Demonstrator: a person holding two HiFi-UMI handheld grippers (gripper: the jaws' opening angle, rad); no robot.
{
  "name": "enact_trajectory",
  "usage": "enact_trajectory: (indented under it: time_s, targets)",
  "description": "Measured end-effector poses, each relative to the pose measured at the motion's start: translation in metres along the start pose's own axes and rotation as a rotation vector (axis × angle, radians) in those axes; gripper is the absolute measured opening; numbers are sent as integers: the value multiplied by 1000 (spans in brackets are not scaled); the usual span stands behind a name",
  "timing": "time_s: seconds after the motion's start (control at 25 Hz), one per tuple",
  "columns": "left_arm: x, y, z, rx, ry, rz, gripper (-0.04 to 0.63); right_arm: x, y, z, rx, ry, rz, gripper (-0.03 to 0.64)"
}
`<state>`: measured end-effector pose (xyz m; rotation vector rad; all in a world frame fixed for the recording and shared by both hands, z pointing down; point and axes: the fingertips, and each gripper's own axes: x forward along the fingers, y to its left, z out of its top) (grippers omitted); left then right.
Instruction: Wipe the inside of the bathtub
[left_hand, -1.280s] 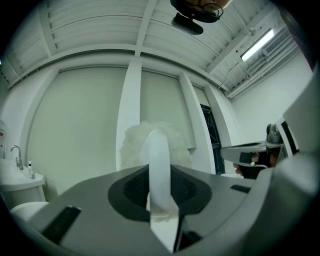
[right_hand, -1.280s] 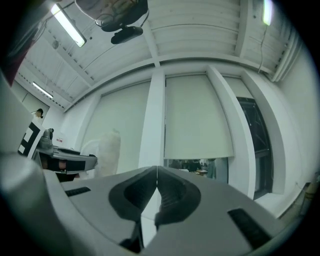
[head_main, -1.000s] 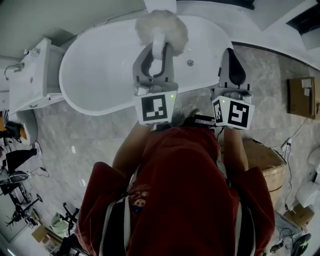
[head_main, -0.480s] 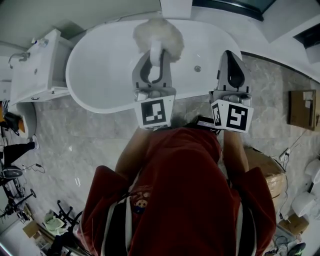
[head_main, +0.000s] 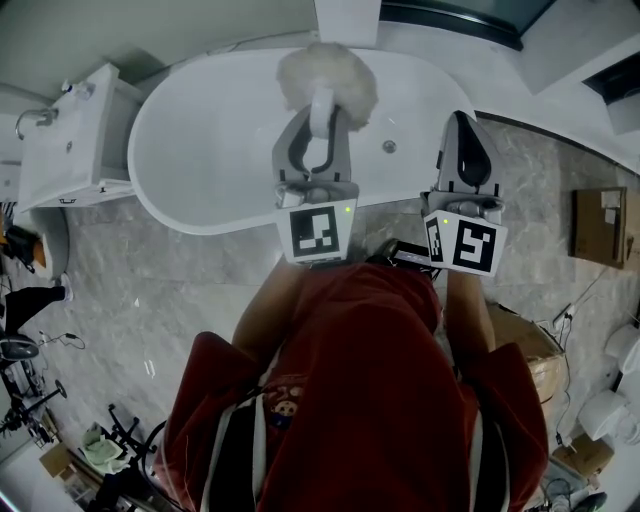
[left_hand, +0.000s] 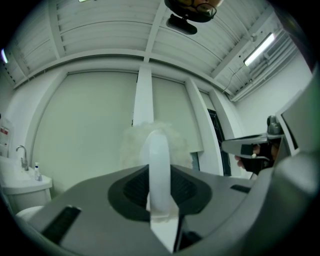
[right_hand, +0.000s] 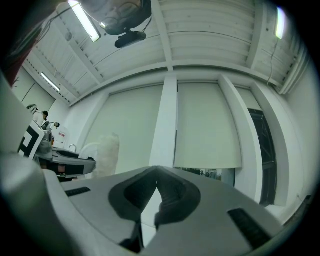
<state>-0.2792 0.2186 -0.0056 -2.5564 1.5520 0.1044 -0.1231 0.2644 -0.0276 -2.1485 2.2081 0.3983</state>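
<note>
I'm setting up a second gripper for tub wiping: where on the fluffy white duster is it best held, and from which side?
Grip the duster by its narrow white handle, just behind the fluffy head, coming from the person's side of the bathtub, as the left gripper does. The handle fits between shut jaws; the soft head would likely squash and must stay free to wipe.

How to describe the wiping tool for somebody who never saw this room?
Find the white oval bathtub in the head view. At its far side, the left hand-held gripper clamps a white handle ending in a fluffy duster. It is the only fuzzy thing there.
</note>
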Motion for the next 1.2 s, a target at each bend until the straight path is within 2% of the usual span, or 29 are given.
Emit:
enact_trajectory:
  time_s: [1.2]
  targets:
    - [11, 6, -6, -19, 16, 0, 92, 13, 13, -8, -25, 12, 30, 12]
